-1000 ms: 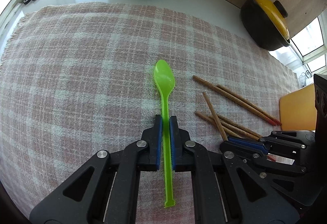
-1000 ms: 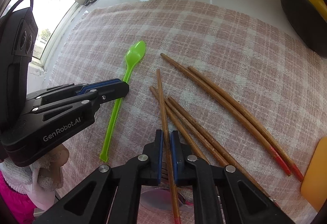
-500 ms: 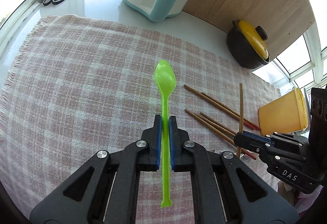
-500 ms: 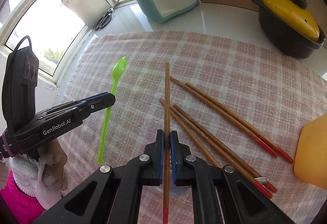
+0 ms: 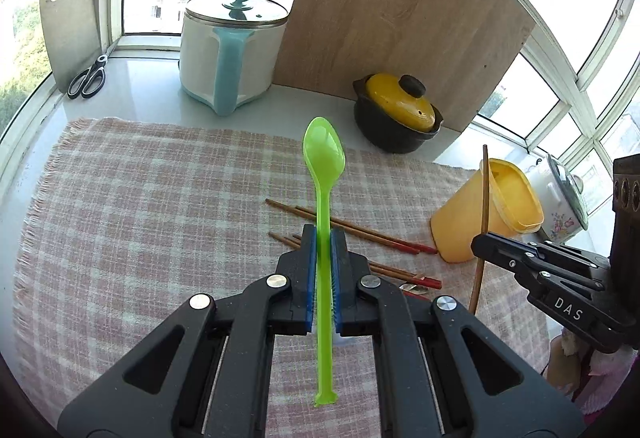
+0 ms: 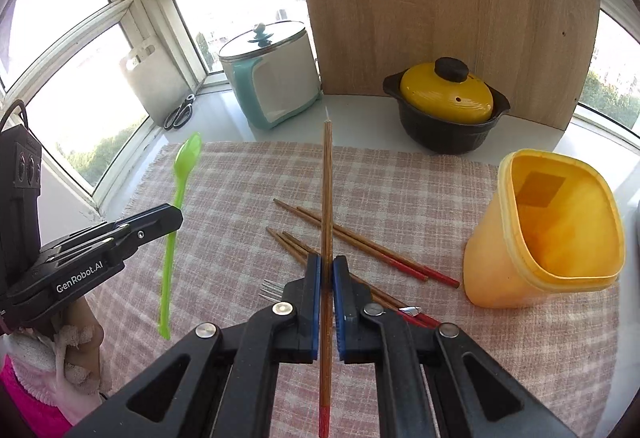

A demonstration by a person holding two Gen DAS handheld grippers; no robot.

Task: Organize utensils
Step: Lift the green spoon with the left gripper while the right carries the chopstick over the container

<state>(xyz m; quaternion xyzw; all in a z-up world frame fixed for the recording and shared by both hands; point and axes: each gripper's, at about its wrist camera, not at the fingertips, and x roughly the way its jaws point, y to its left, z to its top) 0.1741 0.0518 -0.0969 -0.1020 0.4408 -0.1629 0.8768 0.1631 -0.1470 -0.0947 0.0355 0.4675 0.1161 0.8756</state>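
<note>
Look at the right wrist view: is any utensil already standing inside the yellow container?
No: the yellow container shows only its bare inside, with nothing standing in it.

"DAS" on the right claw [image 5: 486,240], "GenRobot.AI" on the left claw [image 6: 170,216]

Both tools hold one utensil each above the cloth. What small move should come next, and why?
Probably carry the right tool toward the yellow container and lower the chopstick in. It is clamped and lifted off the cloth, and the container stands open close by, on that side.
</note>
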